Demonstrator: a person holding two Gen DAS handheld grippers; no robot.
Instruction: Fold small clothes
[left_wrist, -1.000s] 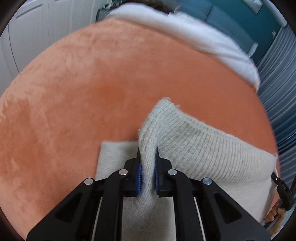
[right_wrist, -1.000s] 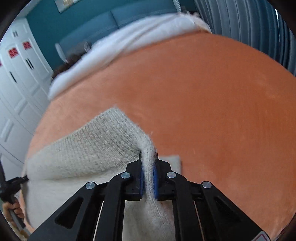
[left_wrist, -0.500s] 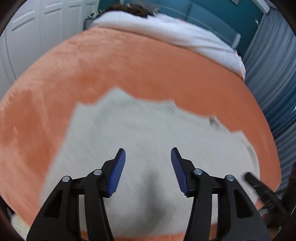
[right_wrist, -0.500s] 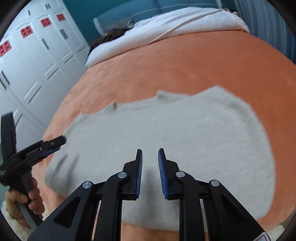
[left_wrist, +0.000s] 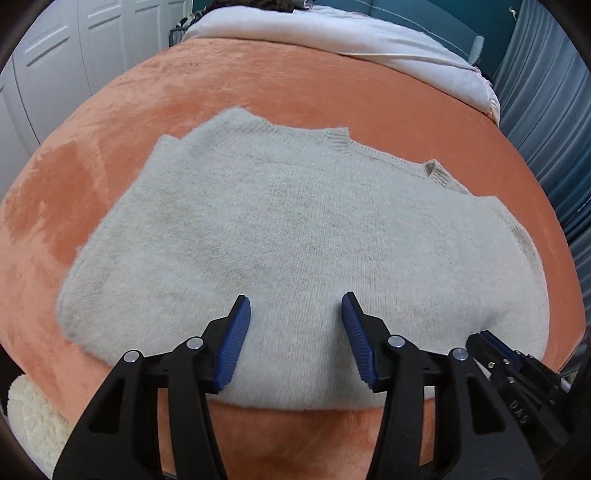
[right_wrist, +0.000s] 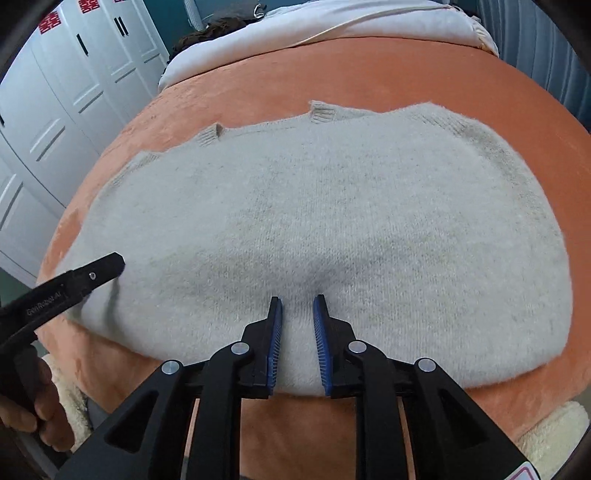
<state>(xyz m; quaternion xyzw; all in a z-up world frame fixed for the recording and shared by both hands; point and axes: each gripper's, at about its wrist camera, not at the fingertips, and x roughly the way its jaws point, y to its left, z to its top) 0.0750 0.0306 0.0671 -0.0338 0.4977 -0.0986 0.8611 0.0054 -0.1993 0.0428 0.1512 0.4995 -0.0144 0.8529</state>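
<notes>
A pale grey knitted sweater (left_wrist: 295, 236) lies flat on an orange plush blanket (left_wrist: 295, 92), folded so its near edge runs straight across just short of the blanket's near rim. Two ribbed cuffs (right_wrist: 321, 112) poke out along the sweater's far edge.

The blanket covers a bed and shows darker brushed patches to the left of the sweater. Beyond the sweater, at the far end of the bed, lies white bedding (right_wrist: 332, 26). White panelled cupboard doors (right_wrist: 55, 110) stand to the left of the sweater, a teal wall behind the bedding, and blue-grey pleated curtains (left_wrist: 546, 110) to the right.

The left gripper (left_wrist: 296, 334) hangs over the sweater's near edge with its blue-padded fingers well apart; nothing is between them and they grip nothing. The right gripper (right_wrist: 297, 341) hangs over the same near edge, its fingers parted by a narrow gap, also holding nothing. Both have just been opening, and the fabric they had pinched now lies on the blanket.

In the right wrist view the left gripper's black finger reaches over the sweater's left end, with a hand (right_wrist: 26, 410) on its handle. Cream fleece (left_wrist: 33, 424) shows below the blanket's near rim. Nothing lies on the sweater.
</notes>
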